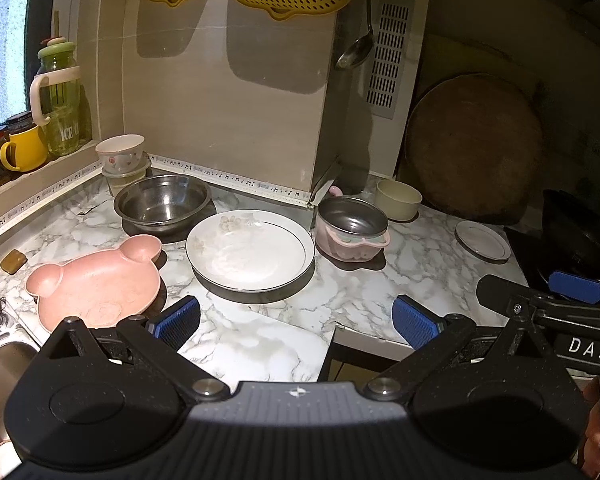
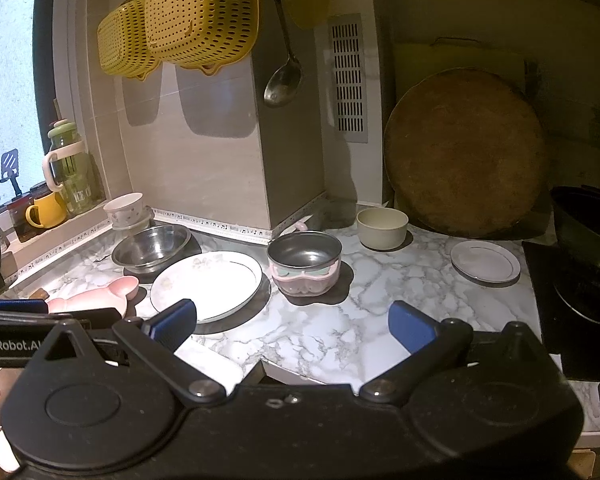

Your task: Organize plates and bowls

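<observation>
We see a marble-patterned worktop (image 2: pixel 340 320) in a kitchen corner, backed by a beige tiled wall (image 1: pixel 220 112) with a slatted vent (image 2: pixel 348 76) at upper centre. Daylight enters through a window (image 1: pixel 8 32) at the left edge above a sill (image 1: pixel 40 178), while the right of the frame lies dim. Two yellow perforated baskets (image 2: pixel 180 20) hang at the top and cast shadows on the tiles.

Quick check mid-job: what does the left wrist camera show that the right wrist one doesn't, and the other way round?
Only the left wrist view shows the whole pink bear plate and the sink corner.

Only the right wrist view shows the dark wok clearly.

Both show the large white plate, steel bowl, pink-rimmed pot, cream bowl, small plate, and open left gripper and right gripper, both empty.
</observation>
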